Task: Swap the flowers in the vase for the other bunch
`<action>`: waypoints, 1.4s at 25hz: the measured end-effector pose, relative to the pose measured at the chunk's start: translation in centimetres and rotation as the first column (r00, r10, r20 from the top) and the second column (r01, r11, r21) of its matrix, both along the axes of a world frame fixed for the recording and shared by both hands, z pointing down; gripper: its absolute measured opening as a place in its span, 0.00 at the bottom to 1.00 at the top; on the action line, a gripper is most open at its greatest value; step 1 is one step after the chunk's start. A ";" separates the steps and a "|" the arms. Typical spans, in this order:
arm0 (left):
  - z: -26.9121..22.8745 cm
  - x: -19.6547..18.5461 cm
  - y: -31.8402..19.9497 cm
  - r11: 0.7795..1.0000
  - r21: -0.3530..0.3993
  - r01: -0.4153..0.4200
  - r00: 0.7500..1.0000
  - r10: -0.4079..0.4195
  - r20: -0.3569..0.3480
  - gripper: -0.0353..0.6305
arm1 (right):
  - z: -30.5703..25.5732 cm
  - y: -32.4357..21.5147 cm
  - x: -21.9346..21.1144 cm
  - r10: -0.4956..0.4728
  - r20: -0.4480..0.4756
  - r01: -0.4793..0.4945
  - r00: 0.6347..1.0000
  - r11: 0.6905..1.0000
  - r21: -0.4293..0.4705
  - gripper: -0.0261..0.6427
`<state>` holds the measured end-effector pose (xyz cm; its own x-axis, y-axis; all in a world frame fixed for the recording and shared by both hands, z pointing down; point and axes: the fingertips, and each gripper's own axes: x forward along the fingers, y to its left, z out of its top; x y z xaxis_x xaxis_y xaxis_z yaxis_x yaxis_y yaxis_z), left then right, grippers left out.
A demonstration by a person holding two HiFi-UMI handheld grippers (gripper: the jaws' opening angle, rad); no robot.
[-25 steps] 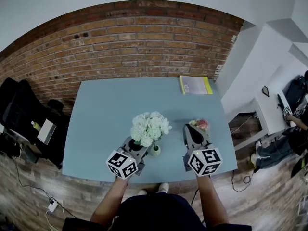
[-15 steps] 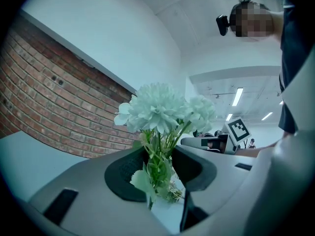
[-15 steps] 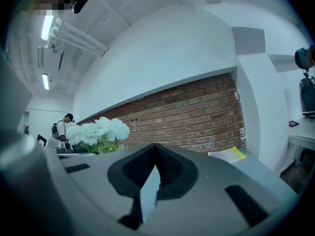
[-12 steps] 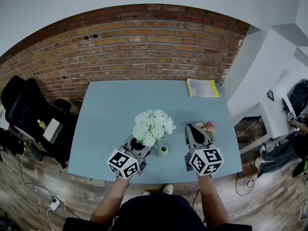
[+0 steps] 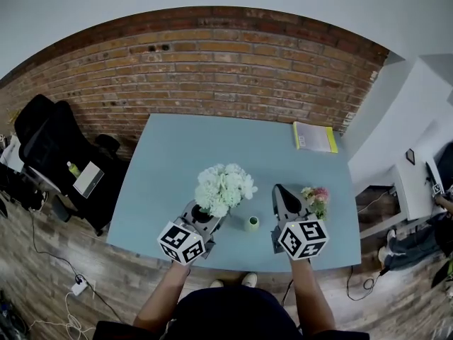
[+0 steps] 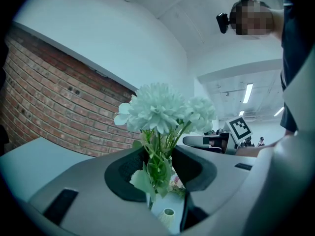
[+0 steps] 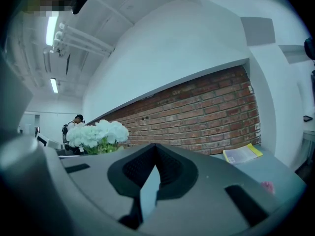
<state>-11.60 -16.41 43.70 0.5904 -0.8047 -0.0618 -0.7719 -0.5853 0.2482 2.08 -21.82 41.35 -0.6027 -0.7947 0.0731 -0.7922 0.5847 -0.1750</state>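
Note:
My left gripper [image 5: 203,216] is shut on the green stems [image 6: 158,166] of the white flower bunch [image 5: 224,187], which stands upright above the jaws, clear of the vase. The small pale green vase [image 5: 252,223] stands empty on the table between the two grippers and shows low down under the stems as the vase [image 6: 167,216]. My right gripper [image 5: 284,198] is shut with nothing in it; in the right gripper view its jaws meet at the right gripper [image 7: 155,154]. The pink flower bunch [image 5: 316,200] lies on the table just right of that gripper.
The pale blue table [image 5: 184,154] runs back to a brick wall [image 5: 212,69]. A yellow-edged book [image 5: 315,138] lies at its far right corner. A black chair [image 5: 49,144] stands off the left side, and a white desk [image 5: 417,190] off the right.
Both grippers have moved left across the table. The white bunch went with the left gripper, away from the vase, which stayed put. The right gripper drew away from the pink bunch.

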 end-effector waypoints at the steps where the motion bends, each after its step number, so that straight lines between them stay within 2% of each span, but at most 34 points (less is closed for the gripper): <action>1: 0.2 -0.4 0.2 1.000 -0.004 0.012 1.000 -0.012 0.002 0.29 | 0.1 0.0 -0.4 -0.010 0.000 0.010 1.000 1.000 -0.002 0.05; 10: 1.9 -4.1 2.2 0.993 -0.046 0.109 0.994 -0.108 0.027 0.29 | 0.6 0.8 -4.5 -0.093 0.001 0.093 0.996 0.996 -0.011 0.05; 19: 3.6 -8.6 4.1 0.971 -0.112 0.209 0.976 -0.201 0.077 0.29 | 1.0 2.1 -8.6 -0.159 0.004 0.159 0.987 0.987 -0.021 0.05; 24: 4.8 -10.4 4.5 0.959 -0.146 0.243 0.967 -0.226 0.120 0.29 | 1.2 2.2 -10.2 -0.172 0.006 0.172 0.985 0.985 -0.028 0.05; 35: 6.6 -13.9 4.5 0.937 -0.201 0.284 0.953 -0.253 0.167 0.29 | 2.1 2.3 -12.7 -0.181 -0.007 0.180 0.983 0.983 -0.046 0.05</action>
<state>-25.54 -11.87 50.28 0.3402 -0.9187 0.2006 -0.9281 -0.2937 0.2287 -10.59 -19.52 43.47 -0.7348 -0.6685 0.1142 -0.6764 0.7099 -0.1963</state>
